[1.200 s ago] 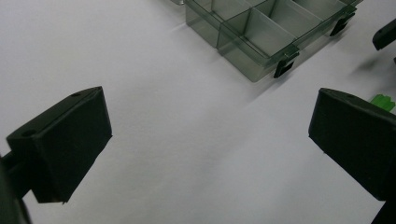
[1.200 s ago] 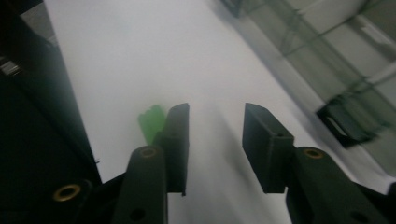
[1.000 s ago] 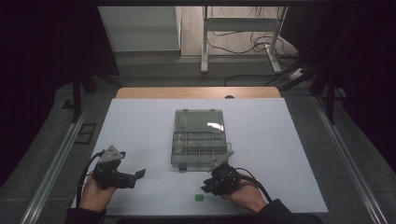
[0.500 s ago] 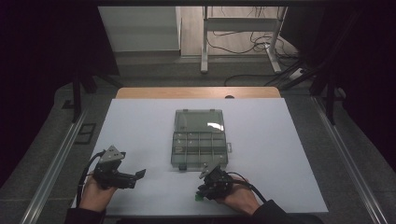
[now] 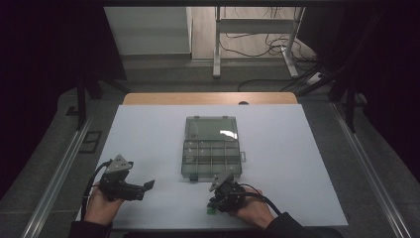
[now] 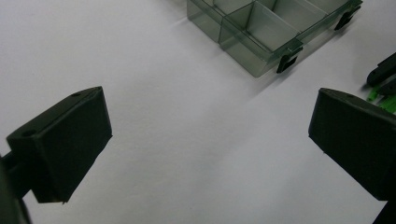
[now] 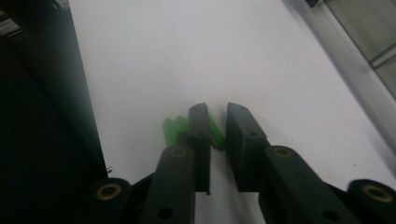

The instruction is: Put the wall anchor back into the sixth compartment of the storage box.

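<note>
Green plastic pieces (image 7: 173, 129) are lying on the white table (image 5: 277, 144) near its front edge, just in front of the person's right hand and a little way short of the open compartment box (image 5: 212, 157). In the right gripper view they are sitting at the tips of the jaws: most of the green is showing to the outer side of the left jaw, and a sliver is reaching into the narrow gap between the two. Their long axis is running roughly along the jaws, not across them. The right gripper (image 7: 218, 122) has just been closing and is now nearly shut; whether the pads are actually pinching a piece I cannot tell. The left gripper (image 6: 205, 135) is resting well apart, jaws standing wide open over bare table, so the right hand is clearly the nearer one.
</note>
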A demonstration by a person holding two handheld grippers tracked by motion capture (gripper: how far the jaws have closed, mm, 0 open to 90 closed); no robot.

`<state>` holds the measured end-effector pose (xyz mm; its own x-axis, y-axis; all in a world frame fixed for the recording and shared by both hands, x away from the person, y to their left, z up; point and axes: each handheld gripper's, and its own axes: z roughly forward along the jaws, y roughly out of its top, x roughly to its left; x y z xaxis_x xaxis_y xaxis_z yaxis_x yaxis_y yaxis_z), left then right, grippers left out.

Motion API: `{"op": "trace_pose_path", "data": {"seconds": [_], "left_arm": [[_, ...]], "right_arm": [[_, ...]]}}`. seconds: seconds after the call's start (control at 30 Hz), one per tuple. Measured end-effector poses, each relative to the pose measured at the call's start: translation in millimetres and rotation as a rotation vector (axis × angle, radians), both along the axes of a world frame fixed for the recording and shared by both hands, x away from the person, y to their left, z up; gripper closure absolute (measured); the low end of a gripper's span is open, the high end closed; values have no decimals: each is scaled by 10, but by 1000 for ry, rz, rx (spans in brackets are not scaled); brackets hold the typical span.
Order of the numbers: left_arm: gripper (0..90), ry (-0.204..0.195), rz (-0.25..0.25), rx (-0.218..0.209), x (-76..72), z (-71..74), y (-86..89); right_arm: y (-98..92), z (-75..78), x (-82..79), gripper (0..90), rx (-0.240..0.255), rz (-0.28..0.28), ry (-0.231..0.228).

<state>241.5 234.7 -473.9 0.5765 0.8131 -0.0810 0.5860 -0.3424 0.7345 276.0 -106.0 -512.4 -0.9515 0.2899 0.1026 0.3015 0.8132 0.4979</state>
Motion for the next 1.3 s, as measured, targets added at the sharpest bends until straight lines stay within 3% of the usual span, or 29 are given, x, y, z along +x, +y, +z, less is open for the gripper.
{"op": "trace_pose_path", "data": {"seconds": [0.23, 0.43, 0.73, 1.3], "left_arm": [[0, 3, 1, 3, 2, -4, -1], [0, 4, 2, 5, 3, -6, -3], [0, 6, 1, 4, 2, -6, -1], [0, 12, 5, 6, 6, -9, 2]], "right_arm": [[4, 0, 8, 838, -5, 15, -3], [14, -6, 19, 813, 7, -2, 15], [49, 4, 17, 844, -5, -2, -4], [-59, 151, 108, 844, 75, -55, -5]]}}
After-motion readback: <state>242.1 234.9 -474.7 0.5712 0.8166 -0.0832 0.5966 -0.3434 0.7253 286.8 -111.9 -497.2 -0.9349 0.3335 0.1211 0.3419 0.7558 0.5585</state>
